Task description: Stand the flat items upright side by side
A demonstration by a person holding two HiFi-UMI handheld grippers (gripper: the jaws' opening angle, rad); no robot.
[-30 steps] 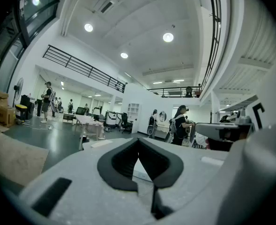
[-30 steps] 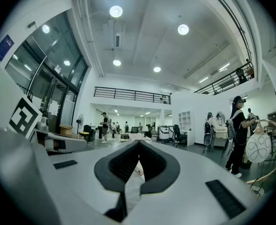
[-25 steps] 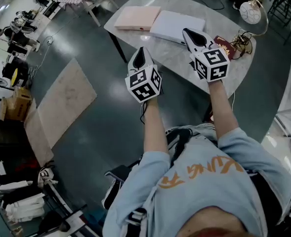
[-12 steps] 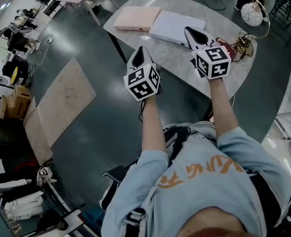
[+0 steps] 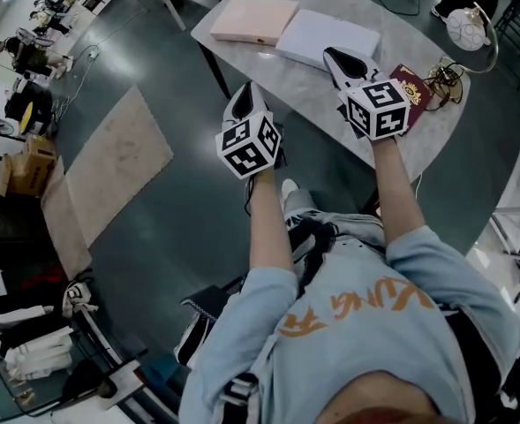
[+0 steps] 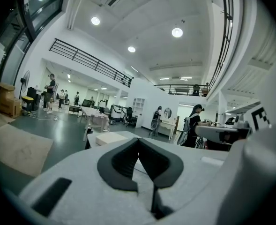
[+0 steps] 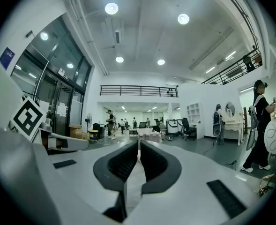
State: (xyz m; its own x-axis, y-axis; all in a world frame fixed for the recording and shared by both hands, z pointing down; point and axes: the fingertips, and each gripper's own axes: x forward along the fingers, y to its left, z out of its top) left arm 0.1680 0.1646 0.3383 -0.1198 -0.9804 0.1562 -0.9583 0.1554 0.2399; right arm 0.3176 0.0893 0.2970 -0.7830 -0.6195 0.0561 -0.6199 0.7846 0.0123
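On the marble table [image 5: 304, 95] ahead of me lie the 3 flat items, none upright yet: a pink slab-like book or box [image 5: 253, 20], a white one [image 5: 328, 38] just beside it with their corners about touching, and a thin dark red booklet [image 5: 418, 85] further to my right, partly hidden behind my right gripper's marker cube.

I judge the pink and white pieces to be stiff, flat-sided and fairly light, with smooth matte faces that could slide on the polished stone. Lying flat, they offer no face to pinch, so I would take each by a long edge near its middle, tipping it up with 1 gripper and steadying it with the other. The red booklet looks thin and limp. It probably will not stand alone and needs to lean against a stiffer neighbour.

My left gripper [image 5: 249, 95] hovers off the table's near edge over the floor, its jaws pressed together and empty. My right gripper [image 5: 337, 60] hangs over the white piece's near edge, its jaws all but together with only a hairline slit and nothing in it.

Beyond the booklet sit a tangled gold wire stand [image 5: 445, 71] and a pale patterned globe [image 5: 468, 26]. Below is dark, glossy floor.
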